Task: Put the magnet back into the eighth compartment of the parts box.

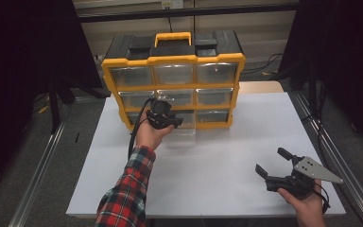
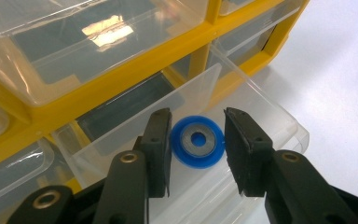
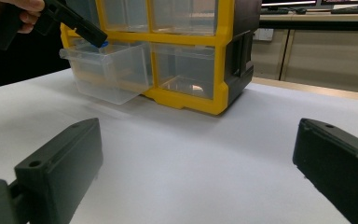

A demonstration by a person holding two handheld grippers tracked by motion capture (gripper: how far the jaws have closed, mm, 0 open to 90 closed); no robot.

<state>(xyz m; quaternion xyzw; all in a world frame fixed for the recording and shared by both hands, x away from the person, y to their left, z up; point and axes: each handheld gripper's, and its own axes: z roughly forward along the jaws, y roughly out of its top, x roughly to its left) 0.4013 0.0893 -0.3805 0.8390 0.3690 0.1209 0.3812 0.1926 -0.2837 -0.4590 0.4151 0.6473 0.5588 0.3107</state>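
A yellow and black drawer cabinet (image 1: 172, 59) stands at the back of the white table (image 1: 217, 161). Its bottom middle clear drawer (image 1: 187, 130) is pulled out. My left gripper (image 1: 172, 121) hovers over that drawer (image 2: 270, 112). In the left gripper view the jaws (image 2: 198, 114) are shut on a blue ring with a grey metal centre (image 2: 182, 150), pressing it from both sides. From the right gripper view, the left gripper (image 3: 95, 37) shows a bit of blue at its tip above the drawer (image 3: 107, 70). My right gripper (image 1: 270, 160) rests near the table's front right, open, nothing between its jaws (image 3: 198, 135).
The cabinet's other clear drawers (image 1: 175, 73) are pushed in. A metal rail (image 1: 333, 156) runs along the table's right side and another along the left (image 1: 38, 175). Dark curtains hang at both sides. A desk with cables stands beyond the cabinet (image 3: 317, 18).
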